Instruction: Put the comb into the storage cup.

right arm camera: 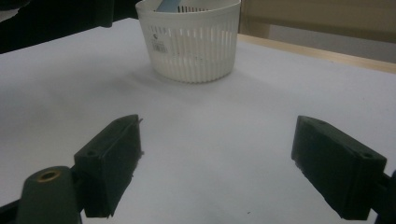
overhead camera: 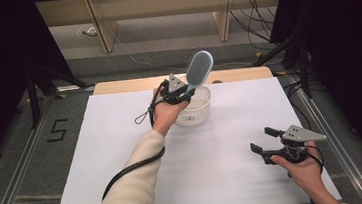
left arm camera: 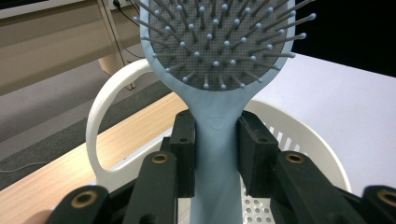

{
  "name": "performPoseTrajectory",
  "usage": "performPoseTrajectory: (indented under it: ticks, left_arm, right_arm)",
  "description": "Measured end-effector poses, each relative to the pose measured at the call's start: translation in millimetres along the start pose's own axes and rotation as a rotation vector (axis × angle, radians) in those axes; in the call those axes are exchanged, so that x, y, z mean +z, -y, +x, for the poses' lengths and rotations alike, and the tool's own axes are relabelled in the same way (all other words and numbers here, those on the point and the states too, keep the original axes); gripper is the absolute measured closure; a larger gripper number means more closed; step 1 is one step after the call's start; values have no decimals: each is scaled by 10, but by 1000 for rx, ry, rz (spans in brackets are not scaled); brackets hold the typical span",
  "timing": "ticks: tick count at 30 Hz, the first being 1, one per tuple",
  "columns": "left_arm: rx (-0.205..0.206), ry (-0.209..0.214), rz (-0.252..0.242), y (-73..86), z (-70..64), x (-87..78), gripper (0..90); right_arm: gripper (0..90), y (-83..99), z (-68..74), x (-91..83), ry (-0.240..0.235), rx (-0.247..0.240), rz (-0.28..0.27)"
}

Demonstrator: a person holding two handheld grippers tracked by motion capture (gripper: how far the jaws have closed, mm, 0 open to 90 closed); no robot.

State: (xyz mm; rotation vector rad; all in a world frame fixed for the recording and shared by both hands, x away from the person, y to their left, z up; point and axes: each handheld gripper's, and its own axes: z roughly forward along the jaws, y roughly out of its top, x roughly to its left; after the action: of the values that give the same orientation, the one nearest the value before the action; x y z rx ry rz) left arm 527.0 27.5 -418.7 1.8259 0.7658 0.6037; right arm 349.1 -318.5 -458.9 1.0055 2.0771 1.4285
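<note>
A light blue hairbrush (overhead camera: 199, 69) with grey bristles stands with its head up, its handle clamped in my left gripper (overhead camera: 186, 92) over a white slotted basket (overhead camera: 198, 111). In the left gripper view both pads press the brush handle (left arm camera: 215, 140), and the basket rim (left arm camera: 299, 130) lies just beneath. My right gripper (overhead camera: 264, 139) rests low over the white table near the front right, jaws wide apart with nothing between them. In the right gripper view the basket (right arm camera: 191, 39) stands farther off, beyond the right gripper (right arm camera: 217, 161).
The white board (overhead camera: 123, 152) covers the table, with a wooden strip (overhead camera: 132, 85) along its far edge. Metal rails (overhead camera: 19, 163) run along both sides on the floor. A cable (overhead camera: 130, 169) trails from the left gripper along the sleeve.
</note>
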Motion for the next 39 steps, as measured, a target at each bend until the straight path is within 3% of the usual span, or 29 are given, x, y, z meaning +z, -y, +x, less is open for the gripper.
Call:
performPoseTrajectory:
  ticks: [39]
  left_arm:
    - [-1,4,23,87,16,10,694]
  right_arm:
    - [169,0,1,2,-1,1,1]
